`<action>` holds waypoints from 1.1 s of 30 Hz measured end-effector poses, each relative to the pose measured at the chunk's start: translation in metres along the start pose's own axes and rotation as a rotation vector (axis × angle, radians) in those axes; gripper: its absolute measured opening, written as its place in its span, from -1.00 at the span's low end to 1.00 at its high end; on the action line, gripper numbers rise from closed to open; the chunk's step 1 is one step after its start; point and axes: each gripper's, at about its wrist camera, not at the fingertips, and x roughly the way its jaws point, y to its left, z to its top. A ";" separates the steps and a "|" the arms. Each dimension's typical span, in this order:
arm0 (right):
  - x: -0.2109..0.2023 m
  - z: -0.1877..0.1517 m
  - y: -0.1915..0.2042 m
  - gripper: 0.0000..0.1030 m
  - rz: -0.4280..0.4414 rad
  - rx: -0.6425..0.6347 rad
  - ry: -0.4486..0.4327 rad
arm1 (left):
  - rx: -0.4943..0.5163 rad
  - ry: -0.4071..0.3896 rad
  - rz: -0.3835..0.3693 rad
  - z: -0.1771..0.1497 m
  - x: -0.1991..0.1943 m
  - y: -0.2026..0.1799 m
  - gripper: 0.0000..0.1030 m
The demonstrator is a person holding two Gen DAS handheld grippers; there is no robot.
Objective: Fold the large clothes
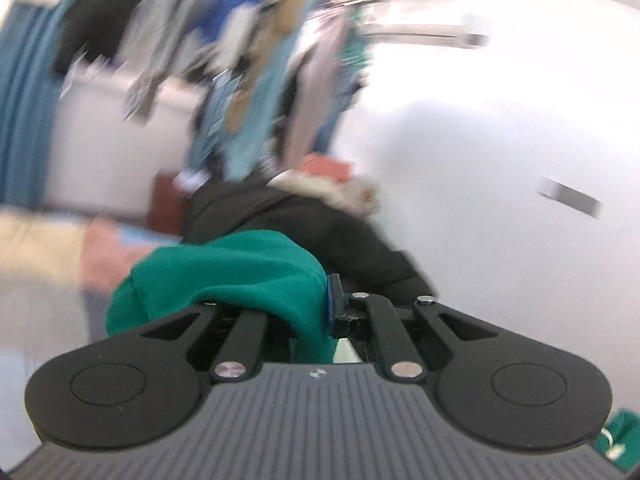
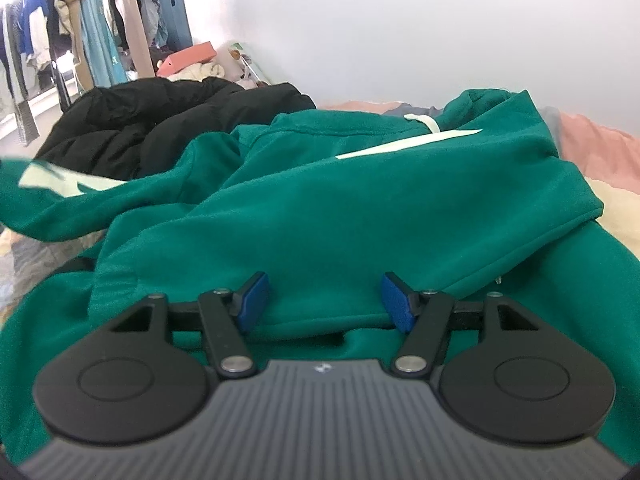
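You are working over a bed (image 2: 612,152) spread with pink and cream bedding, against a plain white wall (image 2: 400,32). Your right hand-held gripper (image 2: 324,300) rests low over the green hoodie (image 2: 360,208), its blue pads (image 2: 252,300) standing apart with a fold of the green fabric lying between them, unpinched. Ahead of it the hoodie spreads across the bed, a white drawstring (image 2: 422,122) near the hood. Beyond, to its left, lies a black padded jacket (image 2: 160,120), and farther off a rack of hanging clothes (image 2: 100,20). Your left hand-held gripper (image 1: 326,312) is clamped tight on a bunch of the green hoodie (image 1: 224,276), which drapes over its left finger. That view is blurred; the black jacket (image 1: 320,224) shows ahead of it.
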 end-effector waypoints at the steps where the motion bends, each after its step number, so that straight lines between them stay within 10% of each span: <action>1: -0.002 0.001 -0.001 0.25 0.005 0.012 -0.005 | 0.034 -0.012 -0.025 0.007 -0.003 -0.018 -0.82; 8: -0.021 0.016 -0.018 0.25 0.004 0.109 -0.059 | 0.363 -0.090 -0.270 0.019 -0.033 -0.167 -0.83; 16: -0.040 0.033 -0.071 0.27 -0.012 0.348 -0.100 | 0.650 0.037 -0.536 -0.083 -0.065 -0.299 -0.83; 23: -0.045 0.029 -0.115 0.30 -0.049 0.486 -0.142 | 0.766 0.284 -0.628 -0.197 -0.056 -0.336 -0.83; 29: -0.030 0.024 -0.109 0.30 -0.053 0.440 -0.116 | 0.721 0.373 -0.643 -0.204 -0.034 -0.336 -0.80; 32: -0.034 0.027 -0.100 0.30 -0.061 0.376 -0.147 | 0.642 0.472 -0.695 -0.187 -0.018 -0.322 -0.20; 33: -0.036 0.028 -0.097 0.30 -0.057 0.354 -0.159 | 0.616 0.526 -0.716 -0.183 -0.019 -0.314 0.29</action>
